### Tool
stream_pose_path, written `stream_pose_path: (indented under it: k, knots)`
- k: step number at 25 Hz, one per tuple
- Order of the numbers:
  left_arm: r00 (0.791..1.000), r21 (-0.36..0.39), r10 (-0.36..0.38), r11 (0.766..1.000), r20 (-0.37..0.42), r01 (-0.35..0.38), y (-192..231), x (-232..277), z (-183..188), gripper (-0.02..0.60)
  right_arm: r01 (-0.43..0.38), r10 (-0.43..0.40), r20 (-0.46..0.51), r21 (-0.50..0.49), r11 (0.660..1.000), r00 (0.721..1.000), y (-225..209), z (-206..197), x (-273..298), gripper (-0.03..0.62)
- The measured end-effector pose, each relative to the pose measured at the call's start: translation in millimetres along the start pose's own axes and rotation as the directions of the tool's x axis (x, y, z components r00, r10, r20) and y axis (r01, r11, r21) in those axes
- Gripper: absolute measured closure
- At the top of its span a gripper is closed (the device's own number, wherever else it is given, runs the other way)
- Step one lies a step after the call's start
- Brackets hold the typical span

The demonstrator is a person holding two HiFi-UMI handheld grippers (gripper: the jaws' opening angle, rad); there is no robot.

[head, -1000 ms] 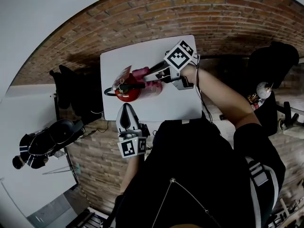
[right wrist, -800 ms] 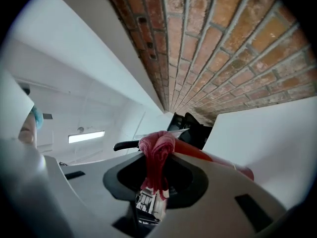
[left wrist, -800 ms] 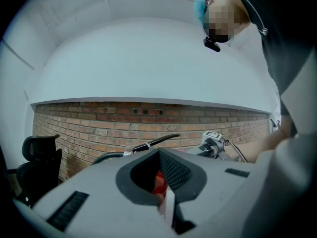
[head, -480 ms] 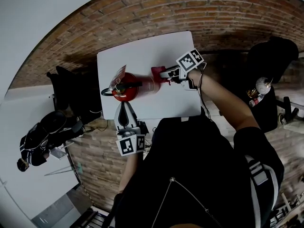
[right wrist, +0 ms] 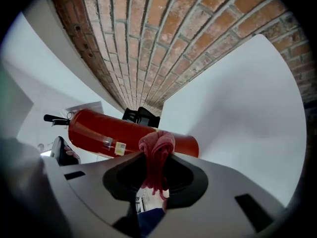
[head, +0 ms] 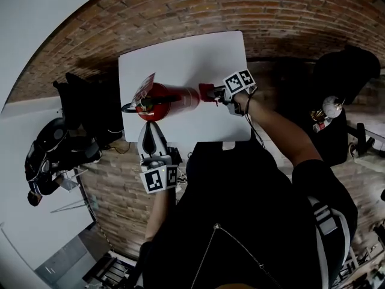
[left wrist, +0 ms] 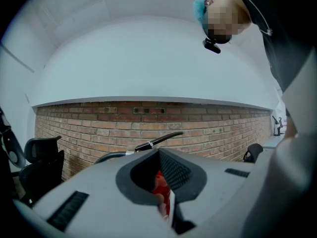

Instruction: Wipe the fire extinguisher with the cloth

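Red fire extinguisher [head: 171, 99] lies flat; left gripper [head: 150, 127] jaws clamp its valve end, likely to steady it, while right gripper [head: 215, 94] jaws pinch the cloth [right wrist: 156, 148] at its base.

Room as observed: a white desk [head: 180, 59] with a plain, matt top stands against a red-brown brick wall [head: 252, 8] laid in regular courses with pale joints. Brickwork also shows below the desk's near edge [head: 120, 203]; whether that is floor or wall cannot be told. Above the brick course, a smooth white wall surface [left wrist: 148, 63] begins at a straight horizontal line. A black office chair [head: 84, 110] stands just left of the desk, and a second dark chair [head: 346, 83] stands to the right, near but apart from it. A pale flat surface [head: 36, 209] occupies the lower left. Lighting is even and dim, with soft shadows.
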State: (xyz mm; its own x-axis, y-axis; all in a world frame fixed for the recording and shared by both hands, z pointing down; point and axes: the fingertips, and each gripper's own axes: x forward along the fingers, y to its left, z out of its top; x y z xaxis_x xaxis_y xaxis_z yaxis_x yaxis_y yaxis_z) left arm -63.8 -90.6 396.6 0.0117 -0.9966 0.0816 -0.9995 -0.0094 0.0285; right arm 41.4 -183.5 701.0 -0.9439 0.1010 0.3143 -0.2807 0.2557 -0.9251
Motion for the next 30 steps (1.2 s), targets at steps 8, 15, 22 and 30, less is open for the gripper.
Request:
stream_pose_path:
  k: [8, 15, 22, 30]
  knots:
    - [0.998, 0.029, 0.033, 0.999, 0.044, -0.034, 16, -3, 6, 0.571, 0.122, -0.127, 0.031, 0.122, 0.985, 0.991, -55, -35, 35, 0.488]
    - [1.000, -0.010, -0.002, 1.000, -0.011, 0.002, 26, -3, -5, 0.571, 0.198, -0.211, 0.045, 0.191, 0.961, 0.977, -90, -54, 62, 0.488]
    - [0.999, 0.017, -0.051, 0.999, -0.006, 0.051, 37, -6, -8, 0.571, 0.246, -0.254, 0.023, 0.178, 0.953, 0.967, -101, -58, 85, 0.488]
    - [0.999, -0.002, -0.033, 0.999, -0.041, 0.033, 51, -9, -15, 0.571, 0.250, -0.262, 0.039, 0.195, 0.948, 0.964, -104, -55, 97, 0.488]
